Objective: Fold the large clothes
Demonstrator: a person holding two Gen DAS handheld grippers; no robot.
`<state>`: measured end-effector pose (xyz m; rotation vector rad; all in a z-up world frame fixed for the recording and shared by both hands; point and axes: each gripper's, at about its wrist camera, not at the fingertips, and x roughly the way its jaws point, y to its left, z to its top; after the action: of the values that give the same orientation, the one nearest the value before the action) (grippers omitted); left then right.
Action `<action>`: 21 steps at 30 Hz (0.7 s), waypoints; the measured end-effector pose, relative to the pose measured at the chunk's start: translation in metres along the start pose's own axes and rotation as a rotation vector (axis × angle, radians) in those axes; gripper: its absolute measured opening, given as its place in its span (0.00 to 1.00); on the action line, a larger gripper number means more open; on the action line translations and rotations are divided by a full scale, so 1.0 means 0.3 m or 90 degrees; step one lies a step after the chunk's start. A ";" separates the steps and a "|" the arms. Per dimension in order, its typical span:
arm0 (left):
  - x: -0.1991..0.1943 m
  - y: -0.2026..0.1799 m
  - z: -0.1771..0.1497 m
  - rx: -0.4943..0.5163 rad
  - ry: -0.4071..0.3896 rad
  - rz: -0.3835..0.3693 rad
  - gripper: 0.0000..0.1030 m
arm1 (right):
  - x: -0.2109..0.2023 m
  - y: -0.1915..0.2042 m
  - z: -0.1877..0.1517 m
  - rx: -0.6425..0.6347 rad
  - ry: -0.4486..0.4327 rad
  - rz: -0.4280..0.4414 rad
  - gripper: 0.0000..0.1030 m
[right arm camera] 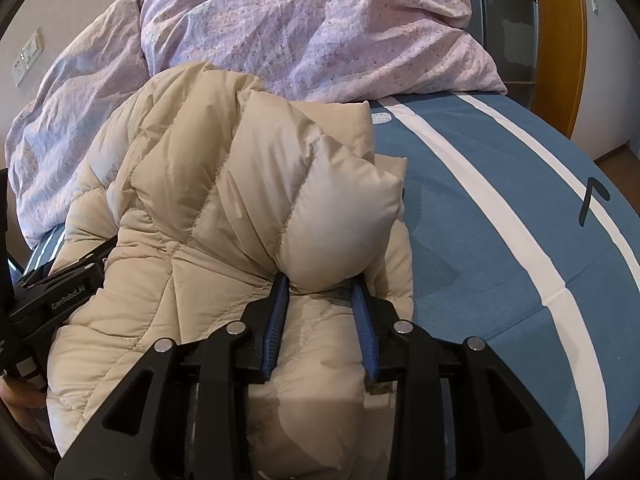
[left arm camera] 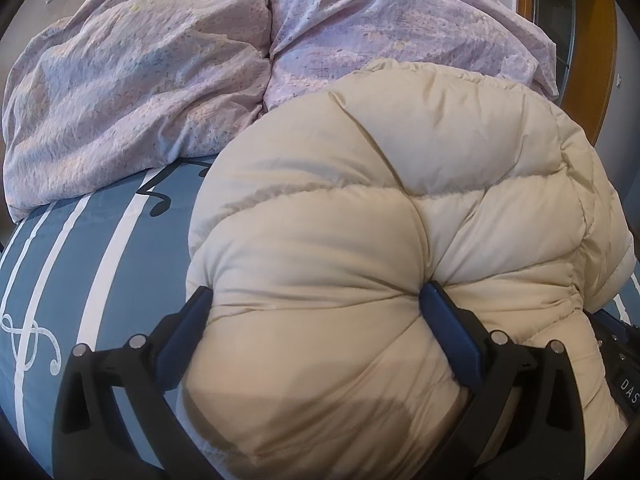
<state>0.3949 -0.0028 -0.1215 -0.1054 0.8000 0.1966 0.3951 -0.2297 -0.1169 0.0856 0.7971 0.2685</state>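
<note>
Cream quilted nylon, thickly down-filled: the puffer jacket (left arm camera: 380, 216) lies bunched on the blue striped bed (left arm camera: 100, 260), filling the centre and right of the left wrist view and the left and centre of the right wrist view, with a lilac duvet (right arm camera: 304, 28) heaped behind it. It looks light, very soft and springy, and its smooth shell is likely slippery, so a shallow pinch may slide off. The left claw (left arm camera: 316, 300) stands wide, clamped round a fat bulge of padding. The right claw (right arm camera: 320, 288) is partly spread with a puffed fold between its blue pads, which seem to touch it only lightly. Stitched seams and hems, where the fill is thin, should give the surest hold.
</note>
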 end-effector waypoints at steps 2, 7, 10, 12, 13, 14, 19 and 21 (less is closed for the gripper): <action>0.001 0.002 0.000 -0.003 0.001 0.001 0.98 | 0.004 -0.016 -0.001 0.020 0.003 -0.027 0.86; 0.004 0.008 0.000 -0.010 0.004 -0.001 0.98 | 0.024 -0.056 0.006 0.052 0.016 -0.053 0.90; 0.004 0.009 0.001 -0.010 0.004 -0.001 0.98 | 0.027 -0.064 0.006 0.059 0.018 -0.044 0.89; 0.003 0.008 0.000 -0.011 0.004 -0.001 0.98 | 0.027 -0.063 0.005 0.056 0.018 -0.046 0.89; 0.003 0.008 0.000 -0.010 0.004 0.000 0.98 | 0.026 -0.068 0.005 0.057 0.018 -0.046 0.89; 0.004 0.009 0.000 -0.010 0.004 -0.001 0.98 | 0.025 -0.070 0.005 0.057 0.018 -0.046 0.89; 0.005 0.008 -0.001 -0.011 0.004 -0.001 0.98 | 0.027 -0.069 0.006 0.057 0.018 -0.045 0.89; 0.005 0.007 -0.001 -0.011 0.004 0.000 0.98 | 0.027 -0.068 0.005 0.057 0.018 -0.046 0.89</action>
<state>0.3953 -0.0005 -0.1229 -0.1219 0.8043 0.2033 0.4057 -0.2470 -0.1249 0.1375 0.8389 0.1667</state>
